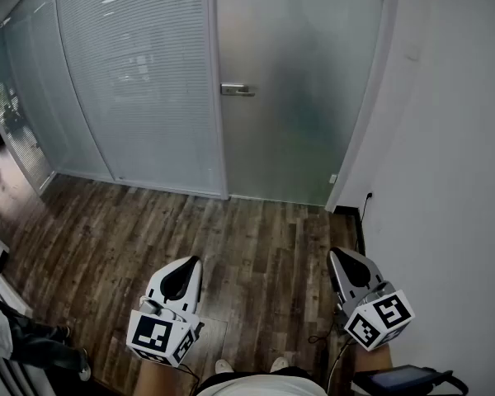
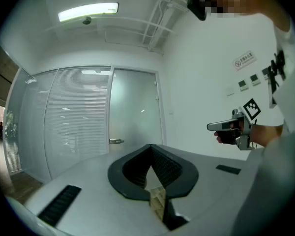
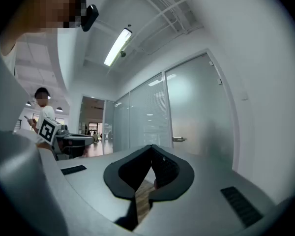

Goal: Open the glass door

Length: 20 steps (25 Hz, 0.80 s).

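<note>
The frosted glass door (image 1: pixel 301 81) stands closed ahead, with a metal lever handle (image 1: pixel 238 90) at its left edge. Both grippers are held level and well short of the door, above the wooden floor. My left gripper (image 1: pixel 187 264) is shut, its black pads meeting at the tip with nothing between them (image 2: pixel 150 147). My right gripper (image 1: pixel 340 256) is likewise shut and empty (image 3: pixel 151 146). The handle (image 2: pixel 116 141) shows far off in the left gripper view, and the handle (image 3: pixel 179 139) shows small in the right gripper view.
A glass wall with blinds (image 1: pixel 140 81) adjoins the door on the left. A white wall (image 1: pixel 454 180) runs along the right, with a cable (image 1: pixel 362 221) at its foot. A person's leg (image 1: pixel 29 341) shows at the lower left. A dark bag (image 1: pixel 404 379) lies at the lower right.
</note>
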Each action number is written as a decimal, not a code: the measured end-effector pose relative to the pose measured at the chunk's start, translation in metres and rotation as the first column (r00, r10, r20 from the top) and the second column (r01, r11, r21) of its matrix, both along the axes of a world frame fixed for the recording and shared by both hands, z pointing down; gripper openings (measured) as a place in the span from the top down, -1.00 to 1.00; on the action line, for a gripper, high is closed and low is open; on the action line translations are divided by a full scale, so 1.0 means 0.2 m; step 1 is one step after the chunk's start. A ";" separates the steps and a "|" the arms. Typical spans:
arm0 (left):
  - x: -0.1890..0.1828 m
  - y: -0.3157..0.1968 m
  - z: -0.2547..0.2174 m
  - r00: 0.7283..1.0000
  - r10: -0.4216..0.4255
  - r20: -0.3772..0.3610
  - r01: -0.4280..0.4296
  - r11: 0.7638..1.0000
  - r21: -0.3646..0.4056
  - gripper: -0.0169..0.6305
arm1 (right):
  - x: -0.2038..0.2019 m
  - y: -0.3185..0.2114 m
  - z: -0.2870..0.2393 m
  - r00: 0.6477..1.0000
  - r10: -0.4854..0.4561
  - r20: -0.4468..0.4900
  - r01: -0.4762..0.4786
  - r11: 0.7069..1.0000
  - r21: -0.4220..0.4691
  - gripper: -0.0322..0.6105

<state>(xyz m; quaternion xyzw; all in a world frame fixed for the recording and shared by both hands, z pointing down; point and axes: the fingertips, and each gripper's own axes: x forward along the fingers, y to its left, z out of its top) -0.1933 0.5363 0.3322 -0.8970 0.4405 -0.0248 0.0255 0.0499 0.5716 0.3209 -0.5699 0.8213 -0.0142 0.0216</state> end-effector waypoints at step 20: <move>0.50 -0.04 0.05 0.999 -0.039 0.026 0.039 0.999 -0.031 0.95 | 0.53 -0.07 0.16 0.996 -0.050 0.074 0.053 0.998 -0.041 0.89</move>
